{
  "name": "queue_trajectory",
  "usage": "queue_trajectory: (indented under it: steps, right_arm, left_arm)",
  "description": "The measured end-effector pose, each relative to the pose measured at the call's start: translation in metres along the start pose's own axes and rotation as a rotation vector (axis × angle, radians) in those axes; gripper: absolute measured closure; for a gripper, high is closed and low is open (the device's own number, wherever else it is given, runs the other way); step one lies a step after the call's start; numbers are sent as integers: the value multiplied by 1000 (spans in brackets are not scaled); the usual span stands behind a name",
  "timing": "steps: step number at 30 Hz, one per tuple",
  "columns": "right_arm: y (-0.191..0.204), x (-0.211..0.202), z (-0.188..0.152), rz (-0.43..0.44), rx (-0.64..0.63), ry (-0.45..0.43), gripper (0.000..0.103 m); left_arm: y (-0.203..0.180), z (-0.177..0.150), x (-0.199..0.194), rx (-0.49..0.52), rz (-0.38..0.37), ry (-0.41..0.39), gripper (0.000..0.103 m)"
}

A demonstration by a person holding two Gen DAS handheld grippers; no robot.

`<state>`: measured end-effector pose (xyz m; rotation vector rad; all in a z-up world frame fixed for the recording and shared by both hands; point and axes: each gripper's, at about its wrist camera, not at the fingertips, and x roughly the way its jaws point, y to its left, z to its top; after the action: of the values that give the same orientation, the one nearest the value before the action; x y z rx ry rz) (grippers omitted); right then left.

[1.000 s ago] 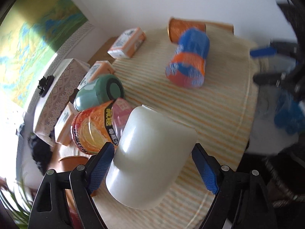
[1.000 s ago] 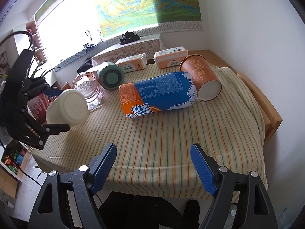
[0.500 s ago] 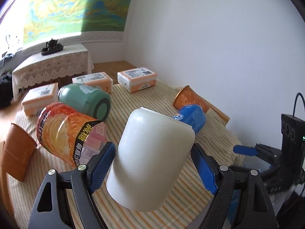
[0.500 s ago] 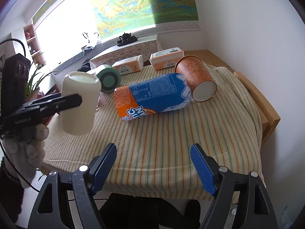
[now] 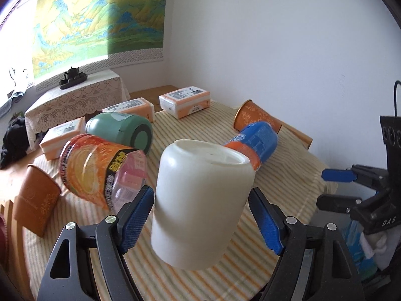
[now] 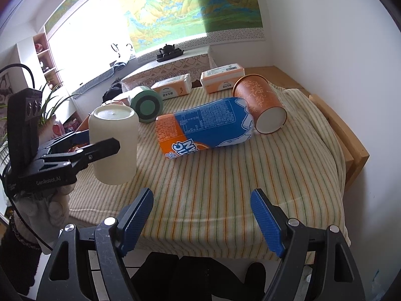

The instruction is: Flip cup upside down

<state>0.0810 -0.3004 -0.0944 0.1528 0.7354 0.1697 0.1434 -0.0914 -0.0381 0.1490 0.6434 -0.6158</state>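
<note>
Left hand-held gripper (image 5: 200, 220) clamps white cup (image 5: 200, 205); right hand-held gripper (image 6: 201, 215), spread, empty.

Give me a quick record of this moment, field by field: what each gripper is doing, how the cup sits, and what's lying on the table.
left gripper: shut on the white cup
cup state: held above the striped tablecloth, closed base up, near vertical
right gripper: open, holding nothing, at the near table edge
lying on their sides: blue and orange package, green canister, orange paper cup, orange jar
far edge: tissue packs
</note>
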Motion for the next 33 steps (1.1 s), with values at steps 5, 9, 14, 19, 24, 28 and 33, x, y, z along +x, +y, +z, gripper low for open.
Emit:
queue_trajectory:
  steps: [5,9,14,19,24,28,33]
  right_arm:
    - [8,1,-1,7,-10,-5,27]
    - [18,2,-4,-3,-32,-14,27]
    - [35,-3,-5,-41,-80,-52,27]
    - [52,-7,-4,-61,-118,-91,26]
    - [68,-8,-3,-72,-135,-124,24]
    - [82,-9,-5,-96,-152,-159,23]
    - [92,-10,-8,-114,-150,-186,21]
  left_arm:
    - [8,-7,-11,-2,31,2,22]
    - [10,-12,-19,-7,39,0,18]
    - [8,-18,-33,-4,70,-22,12]
    - [8,-31,-52,-40,107,-51,5]
    - [11,-52,-73,-120,191,-66,4]
    - [13,-69,-91,-208,264,-88,3]
    - [19,-88,-113,-312,346,-124,3]
